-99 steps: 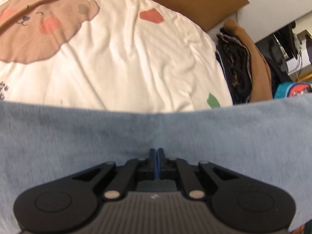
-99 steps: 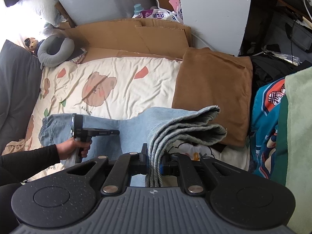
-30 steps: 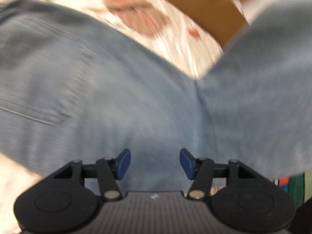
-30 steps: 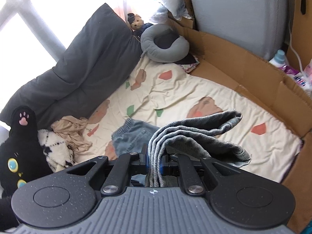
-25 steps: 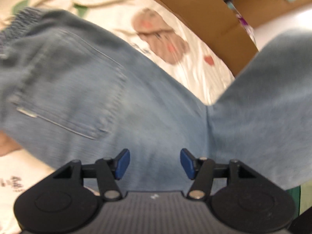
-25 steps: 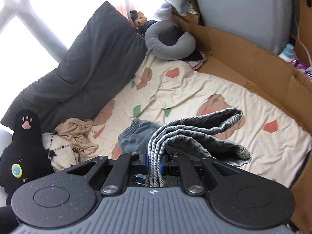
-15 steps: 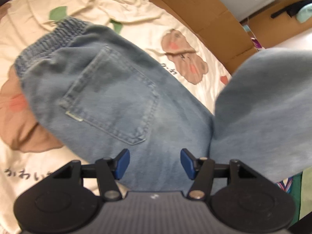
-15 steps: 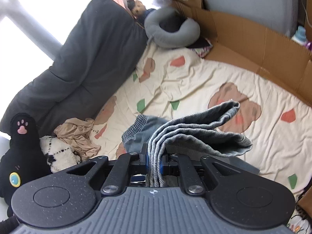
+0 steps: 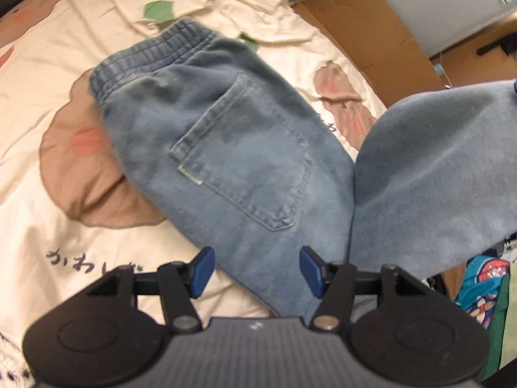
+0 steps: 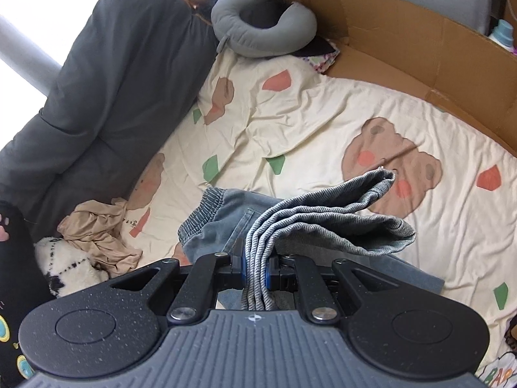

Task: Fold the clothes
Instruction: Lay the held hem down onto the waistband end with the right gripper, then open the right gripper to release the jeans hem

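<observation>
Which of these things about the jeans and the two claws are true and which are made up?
1. The right claw is pinching the bunched leg ends of the jeans. True.
2. The left claw is clamped shut on the waistband. False: it is open and holds nothing; the stretchy waistband lies farther off on the bedsheet.
3. The jeans show a back pocket. True.
4. The bedsheet is plain white. False: it is cream with brown bears and coloured patches.
5. A grey neck pillow lies at the far end of the bed. True.
</observation>
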Motion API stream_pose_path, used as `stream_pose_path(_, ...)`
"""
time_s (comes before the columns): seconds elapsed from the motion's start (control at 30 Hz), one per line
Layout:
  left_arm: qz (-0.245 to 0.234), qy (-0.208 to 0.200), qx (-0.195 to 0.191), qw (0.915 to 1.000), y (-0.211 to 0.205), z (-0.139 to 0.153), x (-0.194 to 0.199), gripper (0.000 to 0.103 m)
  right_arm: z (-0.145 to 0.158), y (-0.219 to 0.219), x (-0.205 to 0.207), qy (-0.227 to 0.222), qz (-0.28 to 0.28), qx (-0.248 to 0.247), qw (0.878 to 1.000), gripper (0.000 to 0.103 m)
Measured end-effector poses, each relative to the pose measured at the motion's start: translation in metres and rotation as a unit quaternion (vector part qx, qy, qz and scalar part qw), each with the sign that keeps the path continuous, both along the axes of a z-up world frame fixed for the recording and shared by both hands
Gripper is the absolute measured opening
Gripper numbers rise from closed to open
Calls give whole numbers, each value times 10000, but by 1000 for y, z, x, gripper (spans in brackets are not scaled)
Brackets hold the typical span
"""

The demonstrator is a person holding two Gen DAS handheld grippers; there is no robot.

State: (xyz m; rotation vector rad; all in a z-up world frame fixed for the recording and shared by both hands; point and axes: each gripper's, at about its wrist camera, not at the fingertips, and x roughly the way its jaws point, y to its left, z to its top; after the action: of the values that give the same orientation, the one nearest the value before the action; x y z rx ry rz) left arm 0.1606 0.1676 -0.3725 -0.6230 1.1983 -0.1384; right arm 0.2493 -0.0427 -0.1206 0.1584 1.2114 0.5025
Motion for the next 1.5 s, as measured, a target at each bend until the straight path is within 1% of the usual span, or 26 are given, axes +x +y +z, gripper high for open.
stream_pose_path(0.13, 150, 41, -19, 9999, 7, -3, -5, 61, -19, 28, 9, 86, 140, -164, 9997, 9)
stream_pose_path(0.3, 277, 27, 83, 9996, 19, -2, -11, 62, -44, 61, 17, 186, 266, -350, 9989, 9)
stream_pose_path(0.43, 541, 31, 86, 9985, 32, -3, -18, 63, -63, 80, 20, 265, 307, -351, 9986, 9)
stream_pose_path(0.57, 820, 37, 93, 9966, 45, -2, -29, 63, -88, 95, 20, 283, 161, -226, 9992, 10)
stream_pose_path(0.7, 1058, 110, 153, 9942, 56, -3, -42, 63, -117, 113, 17, 112, 108, -21, 9999, 10)
stream_pose_path(0.87, 1248, 199, 268, 9916, 65, -1, -54, 64, -157, 129, 15, 231, -157, 289, 9992, 11)
stream_pose_path(0.93, 1277, 208, 333, 9910, 68, 3, -56, 64, -167, 132, 16, 206, -221, 481, 9984, 17)
stream_pose_path(0.97, 1286, 206, 370, 9908, 69, 6, -56, 64, -170, 133, 16, 189, -268, 602, 9976, 18)
stream_pose_path(1.0, 1287, 197, 410, 9906, 70, 9, -56, 64, -172, 132, 17, 187, -300, 751, 9966, 26)
stream_pose_path(1.03, 1293, 185, 456, 9904, 72, 12, -56, 64, -174, 131, 18, 191, -326, 910, 9951, 39)
stream_pose_path(1.07, 1302, 162, 500, 9901, 73, 17, -56, 64, -173, 129, 19, 240, -327, 1090, 9932, 43)
stream_pose_path(1.1, 1311, 125, 538, 9898, 74, 21, -56, 64, -172, 126, 21, 306, -318, 1278, 9908, 45)
stream_pose_path(1.13, 1316, 82, 571, 9896, 75, 26, -56, 65, -171, 123, 22, 360, -264, 1418, 9889, 46)
stream_pose_path(1.23, 1340, -22, 663, 9888, 77, 39, -55, 65, -156, 114, 28, 351, -66, 1442, 9889, 48)
stream_pose_path(1.33, 1364, -166, 674, 9882, 75, 53, -52, 65, -137, 96, 31, 278, 62, 1306, 9910, 48)
stream_pose_path(1.5, 1340, -489, 677, 9875, 65, 79, -48, 67, -87, 63, 26, -51, 371, 910, 9951, 48)
